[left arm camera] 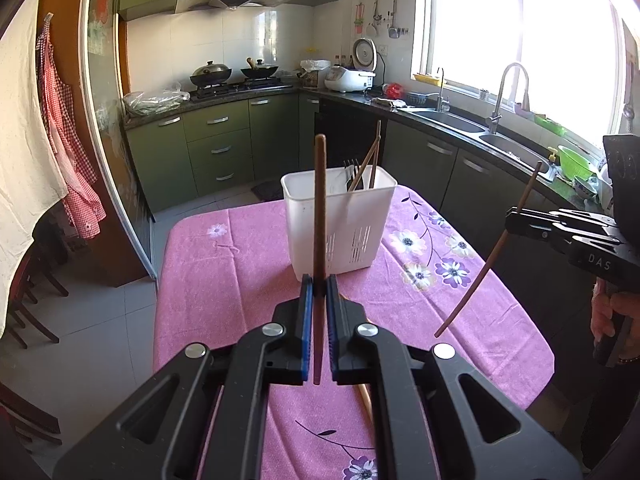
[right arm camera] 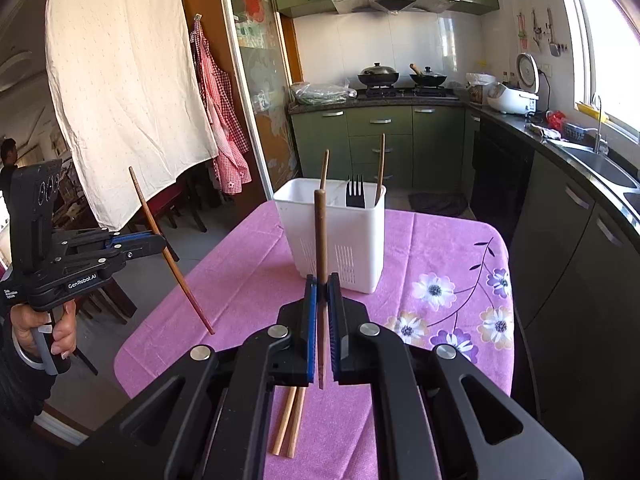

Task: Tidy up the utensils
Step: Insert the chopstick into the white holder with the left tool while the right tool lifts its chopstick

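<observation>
A white slotted utensil holder [left arm camera: 340,224] [right arm camera: 334,236] stands on the pink flowered tablecloth [left arm camera: 224,264] [right arm camera: 248,280]. It holds a black fork [right arm camera: 355,192] and two brown chopsticks [right arm camera: 380,168]. My left gripper [left arm camera: 318,292] [right arm camera: 160,240] is shut on a dark brown chopstick [left arm camera: 319,208] [right arm camera: 172,256], held above the table short of the holder. My right gripper [right arm camera: 322,294] [left arm camera: 510,216] is shut on another dark brown chopstick [right arm camera: 321,240] [left arm camera: 492,256]. Two light wooden chopsticks [right arm camera: 290,420] lie on the cloth under my right gripper.
Green kitchen cabinets with a dark counter and sink [left arm camera: 452,120] run behind and to the right of the table. Chairs [left arm camera: 28,304] stand at the left. A white cloth [right arm camera: 124,80] and a checked apron [right arm camera: 220,120] hang by the doorway.
</observation>
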`<act>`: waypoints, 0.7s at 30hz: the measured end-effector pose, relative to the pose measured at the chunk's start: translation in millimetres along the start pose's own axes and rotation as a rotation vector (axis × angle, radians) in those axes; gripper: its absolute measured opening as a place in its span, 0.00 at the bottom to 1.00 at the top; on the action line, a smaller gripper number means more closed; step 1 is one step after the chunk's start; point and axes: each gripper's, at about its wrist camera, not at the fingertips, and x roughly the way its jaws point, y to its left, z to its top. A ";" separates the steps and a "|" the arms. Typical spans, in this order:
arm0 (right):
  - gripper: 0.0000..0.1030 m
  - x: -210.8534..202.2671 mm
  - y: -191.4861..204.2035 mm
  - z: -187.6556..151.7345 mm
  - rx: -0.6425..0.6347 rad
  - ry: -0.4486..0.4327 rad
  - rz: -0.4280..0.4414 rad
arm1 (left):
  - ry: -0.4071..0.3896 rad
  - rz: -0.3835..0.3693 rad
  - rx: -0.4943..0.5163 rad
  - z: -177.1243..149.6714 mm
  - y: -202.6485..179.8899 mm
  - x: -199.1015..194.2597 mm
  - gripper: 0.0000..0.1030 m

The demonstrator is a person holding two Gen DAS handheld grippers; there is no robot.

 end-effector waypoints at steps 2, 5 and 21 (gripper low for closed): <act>0.06 -4.1 1.4 13.0 -0.013 -0.015 -0.002 | -0.026 -0.001 0.007 16.6 -1.1 -5.0 0.06; 0.06 -8.6 2.1 28.6 -0.026 -0.034 -0.010 | -0.098 0.000 0.011 46.2 -2.7 -13.5 0.06; 0.06 1.7 -8.1 51.9 -0.057 -0.014 -0.038 | -0.220 0.054 -0.009 135.2 -15.5 80.6 0.06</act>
